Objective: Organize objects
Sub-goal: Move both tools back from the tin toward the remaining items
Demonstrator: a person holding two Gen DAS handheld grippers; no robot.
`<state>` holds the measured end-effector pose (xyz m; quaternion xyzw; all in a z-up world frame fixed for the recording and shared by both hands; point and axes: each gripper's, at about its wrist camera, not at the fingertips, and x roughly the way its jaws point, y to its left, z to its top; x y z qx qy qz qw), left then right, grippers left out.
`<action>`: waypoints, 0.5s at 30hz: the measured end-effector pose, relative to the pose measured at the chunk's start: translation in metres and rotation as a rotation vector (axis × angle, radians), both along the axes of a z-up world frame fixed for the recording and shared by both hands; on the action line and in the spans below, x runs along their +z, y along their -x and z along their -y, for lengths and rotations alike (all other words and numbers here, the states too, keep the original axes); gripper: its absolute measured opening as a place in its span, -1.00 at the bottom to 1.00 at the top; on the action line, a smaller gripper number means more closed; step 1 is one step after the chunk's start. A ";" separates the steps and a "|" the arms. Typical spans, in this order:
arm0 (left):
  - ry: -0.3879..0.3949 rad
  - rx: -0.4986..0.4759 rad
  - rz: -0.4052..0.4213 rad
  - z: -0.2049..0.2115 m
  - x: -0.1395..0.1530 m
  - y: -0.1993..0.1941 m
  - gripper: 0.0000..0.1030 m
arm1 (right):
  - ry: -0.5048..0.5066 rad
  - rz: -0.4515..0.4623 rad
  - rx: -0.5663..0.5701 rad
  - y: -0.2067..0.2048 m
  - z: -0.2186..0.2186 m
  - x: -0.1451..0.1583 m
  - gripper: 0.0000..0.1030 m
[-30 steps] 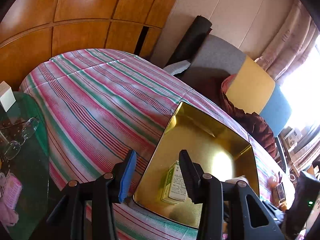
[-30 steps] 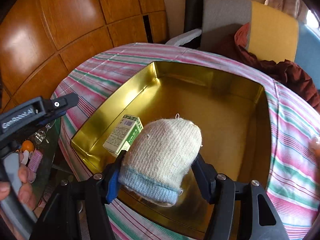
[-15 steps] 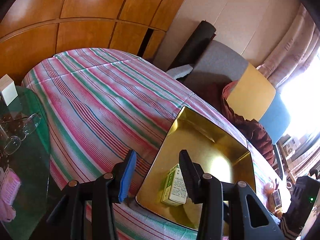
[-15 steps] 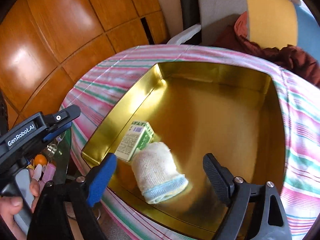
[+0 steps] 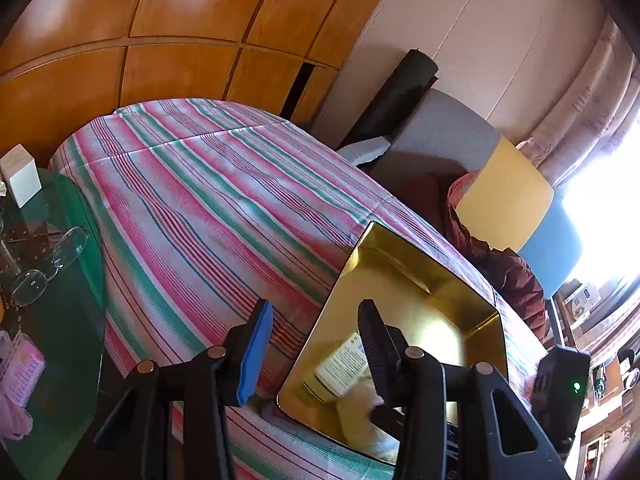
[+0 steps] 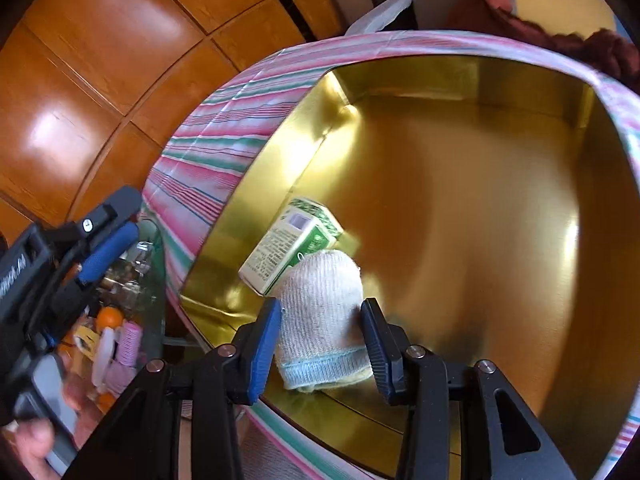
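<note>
- Off to the left, over the pink-and-green striped tablecloth (image 5: 208,208), my left gripper (image 5: 316,344) hangs with its jaws part open and nothing between them; it sits just outside the near-left wall of the shallow square gold metal tray (image 5: 420,304).
- Inside that tray, near its left wall, lies a green-and-white printed cardboard carton (image 6: 292,244) on its side, and the cream knitted mitten with a pale blue cuff (image 6: 320,316) rests against the carton's near end.
- Further right, my right gripper (image 6: 322,344) is closing around the mitten, pads just beside its flanks; I cannot tell whether they press yet.
- I judge this the placing step, with the mitten already down in the tray.
- Next I would need a firm pinch to shift it clear of the carton, or else let go and lift straight out.
- Past the mitten to the right, only bare gold floor shows.
</note>
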<state>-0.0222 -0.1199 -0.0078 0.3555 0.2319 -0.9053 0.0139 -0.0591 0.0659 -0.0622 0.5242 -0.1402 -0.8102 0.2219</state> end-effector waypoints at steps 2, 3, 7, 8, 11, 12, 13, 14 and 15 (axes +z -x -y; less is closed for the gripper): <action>-0.001 0.003 -0.003 0.000 0.000 -0.001 -0.13 | 0.024 0.000 0.024 0.003 0.009 -0.002 -0.15; 0.002 0.004 -0.005 0.000 0.001 -0.001 -0.13 | 0.034 0.002 0.030 0.004 0.011 -0.002 -0.15; 0.012 0.006 -0.011 -0.001 0.002 -0.003 -0.13 | 0.076 -0.069 0.018 -0.009 0.001 0.015 -0.05; 0.008 0.004 -0.010 -0.002 0.002 -0.003 -0.12 | 0.072 -0.106 0.010 -0.014 -0.003 0.022 0.01; 0.004 -0.022 0.004 -0.008 -0.002 -0.001 -0.12 | 0.030 -0.231 -0.038 -0.031 -0.021 0.048 0.38; 0.007 -0.033 0.007 -0.011 -0.003 0.000 -0.11 | 0.015 -0.261 -0.054 -0.036 -0.027 0.054 0.41; 0.007 -0.050 0.013 -0.015 -0.005 0.001 -0.11 | -0.010 -0.288 -0.078 -0.040 -0.033 0.060 0.43; 0.006 -0.072 0.017 -0.020 -0.006 0.001 -0.11 | -0.031 -0.310 -0.104 -0.044 -0.040 0.065 0.45; 0.005 -0.091 0.018 -0.024 -0.007 0.001 -0.11 | -0.046 -0.327 -0.134 -0.047 -0.049 0.069 0.49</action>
